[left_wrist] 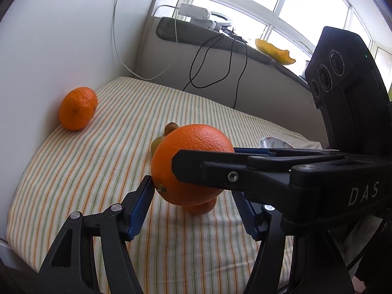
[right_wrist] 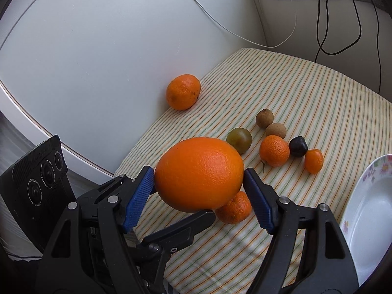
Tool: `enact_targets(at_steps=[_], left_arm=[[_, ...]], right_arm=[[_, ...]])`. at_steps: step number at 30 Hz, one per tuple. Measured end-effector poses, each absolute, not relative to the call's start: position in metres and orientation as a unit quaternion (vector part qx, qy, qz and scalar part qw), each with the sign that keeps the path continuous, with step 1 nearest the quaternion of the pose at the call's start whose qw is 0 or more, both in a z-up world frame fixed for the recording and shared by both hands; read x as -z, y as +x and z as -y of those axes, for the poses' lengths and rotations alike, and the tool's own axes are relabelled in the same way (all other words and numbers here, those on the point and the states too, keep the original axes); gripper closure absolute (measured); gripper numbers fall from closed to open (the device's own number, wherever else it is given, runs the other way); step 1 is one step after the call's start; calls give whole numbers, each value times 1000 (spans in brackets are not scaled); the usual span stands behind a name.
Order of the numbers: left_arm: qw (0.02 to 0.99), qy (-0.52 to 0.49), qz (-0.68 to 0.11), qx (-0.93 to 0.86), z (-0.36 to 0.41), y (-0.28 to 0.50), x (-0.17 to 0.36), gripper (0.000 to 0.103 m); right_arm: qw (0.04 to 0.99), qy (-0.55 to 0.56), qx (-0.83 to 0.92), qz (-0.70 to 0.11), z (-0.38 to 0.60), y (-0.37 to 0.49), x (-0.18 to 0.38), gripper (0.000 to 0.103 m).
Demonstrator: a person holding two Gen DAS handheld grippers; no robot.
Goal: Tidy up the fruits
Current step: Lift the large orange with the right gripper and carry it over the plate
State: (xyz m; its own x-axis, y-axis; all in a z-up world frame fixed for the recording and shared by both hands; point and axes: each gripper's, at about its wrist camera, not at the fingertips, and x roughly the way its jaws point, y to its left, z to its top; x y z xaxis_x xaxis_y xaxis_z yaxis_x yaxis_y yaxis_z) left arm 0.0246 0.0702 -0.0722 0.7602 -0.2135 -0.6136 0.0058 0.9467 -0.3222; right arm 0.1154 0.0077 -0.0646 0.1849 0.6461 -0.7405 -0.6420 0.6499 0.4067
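Observation:
A large orange hangs above the striped cloth, and both grippers have it. My right gripper presses its blue pads on the orange's two sides. In the left wrist view my left gripper has one pad against the stem end of the orange. The right gripper crosses in front and hides the other pad's contact. Under the orange lies a small mandarin. Several small fruits lie beyond it, among them a green plum and a tangerine.
Another mandarin rests against the white wall at the cloth's left edge. A white floral plate sits at the right. Black and white cables hang from the window ledge behind the cloth.

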Motion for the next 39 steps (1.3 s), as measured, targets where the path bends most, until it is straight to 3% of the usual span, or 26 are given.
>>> enact_targets(at_steps=[19, 39], left_arm=[[920, -116, -349, 135, 4, 59, 61, 38], [897, -87, -379, 209, 73, 111, 70, 38]], right_arm=[[809, 26, -360, -463, 82, 113, 40, 25], [836, 60, -288, -464, 171, 147, 53, 25]])
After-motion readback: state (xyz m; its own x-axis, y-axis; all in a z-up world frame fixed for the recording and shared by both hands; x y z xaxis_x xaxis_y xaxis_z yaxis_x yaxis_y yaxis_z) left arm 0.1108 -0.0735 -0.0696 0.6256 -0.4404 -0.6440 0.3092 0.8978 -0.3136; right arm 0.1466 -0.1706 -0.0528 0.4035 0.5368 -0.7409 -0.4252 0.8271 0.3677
